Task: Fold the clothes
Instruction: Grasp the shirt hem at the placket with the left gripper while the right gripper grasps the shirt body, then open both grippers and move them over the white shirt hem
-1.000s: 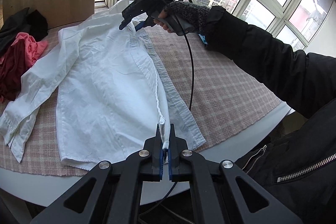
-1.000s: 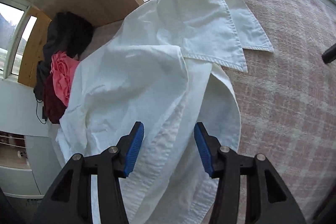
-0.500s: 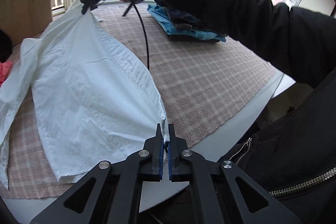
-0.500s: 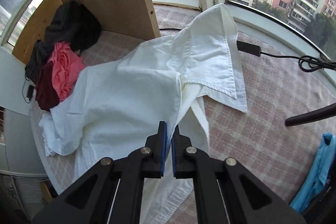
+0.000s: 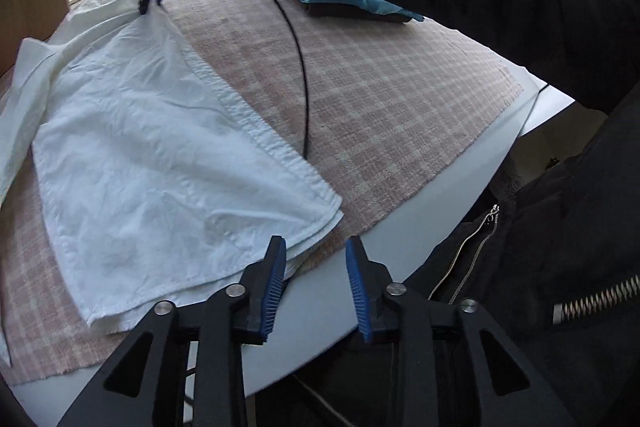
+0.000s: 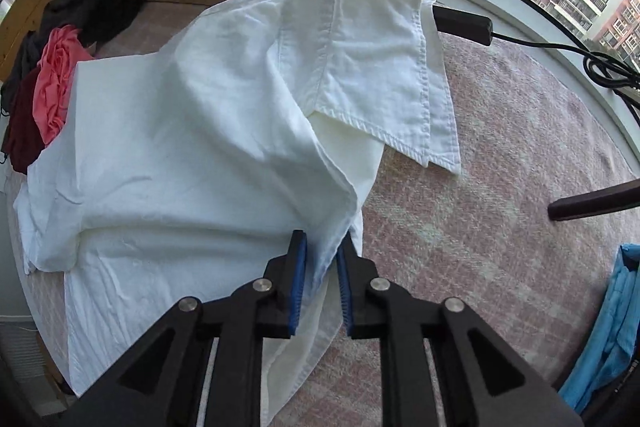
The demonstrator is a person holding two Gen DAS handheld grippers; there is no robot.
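Two grippers are working one white shirt [image 5: 160, 155] lying on the checked cloth [image 5: 380, 99]. The left gripper [image 5: 316, 283] has just been opening, released, nothing between its jaws. The right gripper [image 6: 320, 283] has just been opening around the placket; contact is unclear. Better to let go fully before withdrawing. The far sleeve is hidden.

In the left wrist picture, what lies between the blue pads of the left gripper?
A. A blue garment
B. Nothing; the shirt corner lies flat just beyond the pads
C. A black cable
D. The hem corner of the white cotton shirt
B: the left gripper has its jaws apart with nothing between them, and the hem corner of the white cotton shirt lies flat on the pink checked cloth.
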